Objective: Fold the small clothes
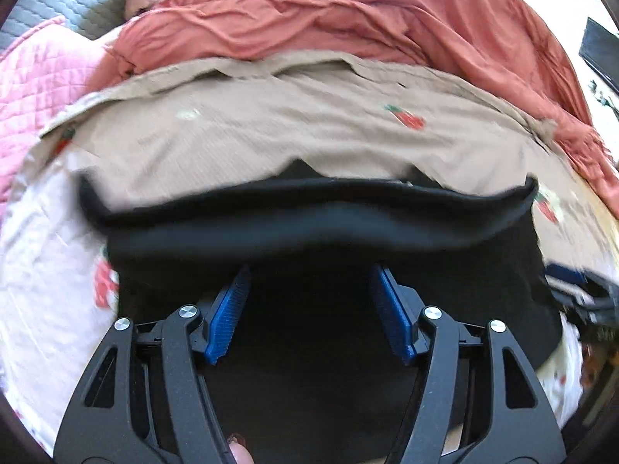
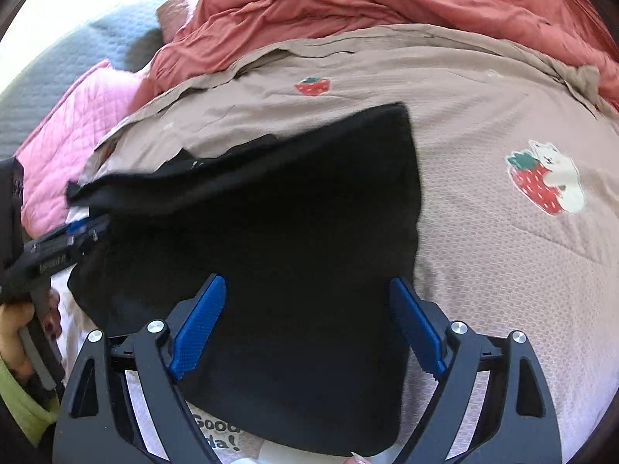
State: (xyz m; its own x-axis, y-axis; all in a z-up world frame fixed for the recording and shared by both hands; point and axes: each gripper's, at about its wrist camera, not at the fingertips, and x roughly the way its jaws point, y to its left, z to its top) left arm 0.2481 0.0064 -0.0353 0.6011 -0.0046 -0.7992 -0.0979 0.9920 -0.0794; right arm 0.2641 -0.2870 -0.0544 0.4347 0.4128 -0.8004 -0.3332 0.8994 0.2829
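A small black garment [image 1: 309, 232] lies on a beige bedcover [image 1: 271, 135] printed with strawberries. Its far edge is bunched into a thick fold. My left gripper [image 1: 309, 274] hangs just above the cloth, blue pads [image 1: 228, 309] apart and nothing between them. In the right wrist view the same black garment [image 2: 290, 201] spreads as a broad flap. My right gripper [image 2: 307, 282] stands wide open over its near part, gripping nothing. The left gripper [image 2: 77, 228] shows at the garment's left edge, held by a hand [image 2: 15, 324].
A rumpled coral duvet [image 1: 348, 11] is piled along the back of the bedcover [image 2: 503, 270]. A pink quilted blanket [image 2: 65, 143] and a grey one [image 1: 58, 4] lie at the left. A dark object [image 1: 599, 50] sits at the far right.
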